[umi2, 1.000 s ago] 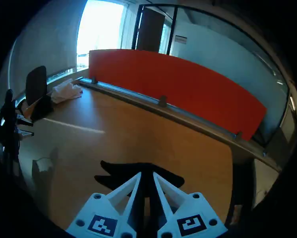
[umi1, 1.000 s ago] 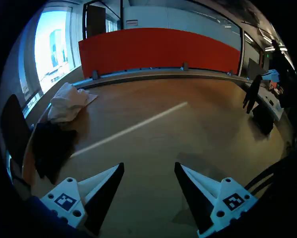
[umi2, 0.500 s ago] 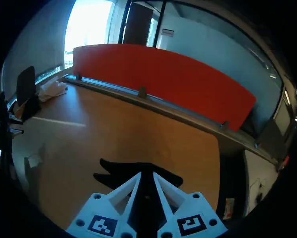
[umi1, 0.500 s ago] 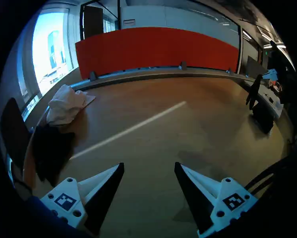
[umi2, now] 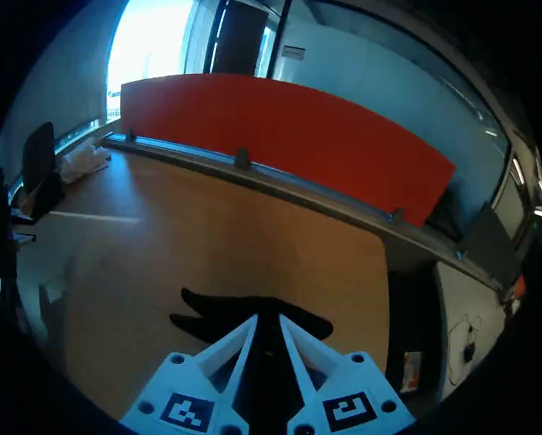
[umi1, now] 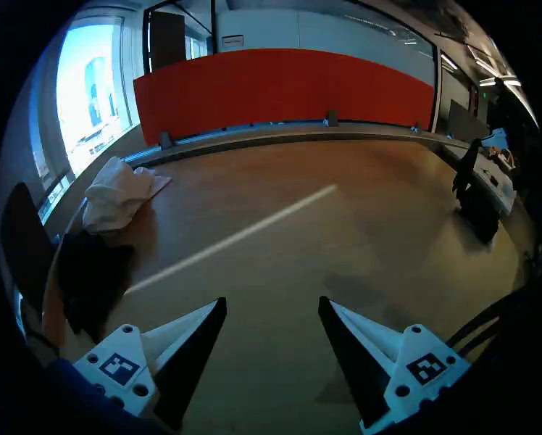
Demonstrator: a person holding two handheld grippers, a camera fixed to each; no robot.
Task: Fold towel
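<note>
Right gripper (umi2: 269,319) swung rightward, pinching dark towel (umi2: 213,316); left gripper (umi1: 271,300) spread wide.

Your light pours from the window (umi1: 90,94), blown out to glare, leaving one bright streak on the table (umi1: 358,217). The dark towel (umi2: 213,315) reads flat black, and your fisheye bends edges near the dim rim.
</note>
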